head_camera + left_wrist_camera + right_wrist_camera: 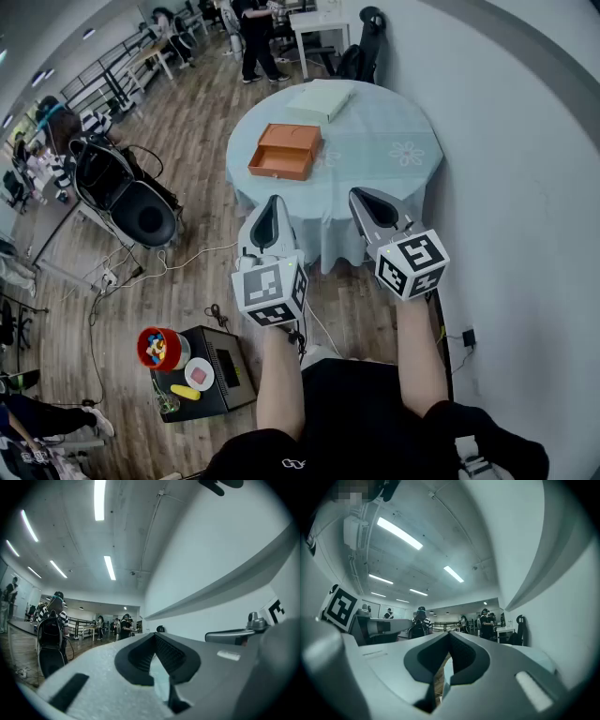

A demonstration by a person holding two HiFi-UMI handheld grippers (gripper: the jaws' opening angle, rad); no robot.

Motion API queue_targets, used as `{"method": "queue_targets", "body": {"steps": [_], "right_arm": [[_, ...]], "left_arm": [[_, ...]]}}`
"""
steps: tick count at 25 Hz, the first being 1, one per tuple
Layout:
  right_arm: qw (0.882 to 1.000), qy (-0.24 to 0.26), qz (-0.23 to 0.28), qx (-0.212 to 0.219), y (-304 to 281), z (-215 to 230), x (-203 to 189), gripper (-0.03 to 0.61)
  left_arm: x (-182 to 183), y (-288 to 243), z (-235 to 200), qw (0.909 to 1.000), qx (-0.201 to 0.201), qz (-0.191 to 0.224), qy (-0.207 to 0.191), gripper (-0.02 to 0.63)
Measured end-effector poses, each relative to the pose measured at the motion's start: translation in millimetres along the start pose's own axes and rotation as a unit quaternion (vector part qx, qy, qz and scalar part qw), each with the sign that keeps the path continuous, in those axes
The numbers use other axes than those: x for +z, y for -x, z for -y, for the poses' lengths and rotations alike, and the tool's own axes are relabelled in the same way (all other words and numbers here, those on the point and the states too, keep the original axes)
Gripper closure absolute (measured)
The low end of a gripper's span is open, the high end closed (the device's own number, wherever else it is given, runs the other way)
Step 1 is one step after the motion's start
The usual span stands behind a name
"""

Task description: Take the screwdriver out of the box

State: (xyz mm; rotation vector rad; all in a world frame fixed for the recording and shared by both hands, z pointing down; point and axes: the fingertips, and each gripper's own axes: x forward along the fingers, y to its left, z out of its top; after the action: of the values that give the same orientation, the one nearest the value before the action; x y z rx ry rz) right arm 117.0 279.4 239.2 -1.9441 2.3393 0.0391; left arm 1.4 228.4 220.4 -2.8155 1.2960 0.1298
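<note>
An orange box (284, 150) lies on the round table (384, 159) with the pale blue cloth, towards its left side. No screwdriver shows in any view. I hold both grippers level in front of the table's near edge, short of the box. My left gripper (273, 201) is shut and holds nothing; in the left gripper view its jaws (154, 637) meet at the tip. The right gripper (360, 194) is likewise shut and empty, with its tips (449, 634) pressed together. A pale green flat box (321, 99) lies at the table's far side.
A black seat on a stand (131, 202) is left of the table. A small black cabinet (211, 370) near my legs carries a red cup (157, 347) of coloured bits. Cables trail over the wooden floor. The white wall (525, 141) runs along the right. People stand at the back.
</note>
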Motion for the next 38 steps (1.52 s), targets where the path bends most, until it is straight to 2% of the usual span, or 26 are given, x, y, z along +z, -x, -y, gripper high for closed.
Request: {"method": "queue_targets", "body": {"steps": [4, 11, 17, 24, 26, 31, 34, 38], "right_arm": [[0.999, 0.008, 0.01, -0.031, 10, 12, 4, 0.568], [0.999, -0.022, 0.017, -0.031, 21, 22, 4, 0.568], [0.999, -0.03, 0.02, -0.009, 8, 9, 6, 0.568], [1.0, -0.025, 0.01, 0.006, -9, 8, -9, 0.568], [1.0, -0.024, 0.008, 0.0, -21, 28, -13, 0.566], [1.0, -0.019, -0.011, -0.006, -101, 116, -16, 0.566], [1.0, -0.008, -0.019, -0.014, -119, 133, -20, 0.567], [0.999, -0.022, -0.022, -0.035, -144, 158, -34, 0.568]], "left_arm": [[-5, 5, 4, 1.0, 0.003, -0.005, 0.002, 0.611], [-9, 16, 6, 0.9999, 0.01, -0.012, -0.006, 0.611], [-4, 25, -15, 0.9994, 0.031, -0.011, -0.011, 0.611], [-20, 16, -38, 0.9987, 0.047, -0.016, -0.003, 0.611], [-27, -6, -39, 0.9989, 0.044, -0.017, -0.001, 0.611], [-41, -128, -51, 0.9987, 0.039, -0.029, 0.014, 0.611], [-52, -158, -58, 0.9988, 0.029, -0.027, 0.029, 0.611], [-69, -194, -65, 0.9988, 0.011, -0.039, 0.027, 0.611]]}}
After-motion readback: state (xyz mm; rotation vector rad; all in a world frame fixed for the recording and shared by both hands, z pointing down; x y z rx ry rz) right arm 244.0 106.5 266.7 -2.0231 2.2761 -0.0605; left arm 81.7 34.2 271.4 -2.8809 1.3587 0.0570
